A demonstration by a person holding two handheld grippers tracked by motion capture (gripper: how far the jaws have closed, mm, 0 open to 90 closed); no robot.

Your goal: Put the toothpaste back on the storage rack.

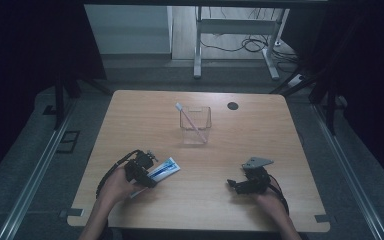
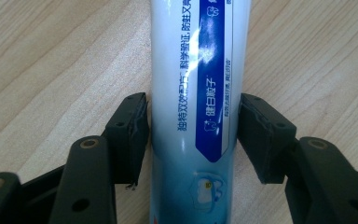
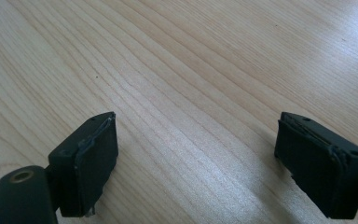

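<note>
A white and blue toothpaste tube [image 1: 163, 169] lies flat on the wooden table [image 1: 260, 145] at the front left. My left gripper [image 1: 146, 176] straddles it. In the left gripper view the tube [image 2: 198, 70] runs up between the two black jaws, and both pads [image 2: 133, 135] rest against its sides, so the left gripper [image 2: 193, 140] is shut on it. My right gripper [image 1: 236, 185] rests at the front right, pointing left. Its jaws stand wide apart over bare wood, and nothing is between them in the right gripper view [image 3: 196, 158].
A clear plastic cup [image 1: 195, 131] stands at the table's middle back with a pink toothbrush [image 1: 190, 120] leaning in it, head up to the left. A small black round mark [image 1: 233, 105] sits near the far edge. Bare wood separates the two grippers.
</note>
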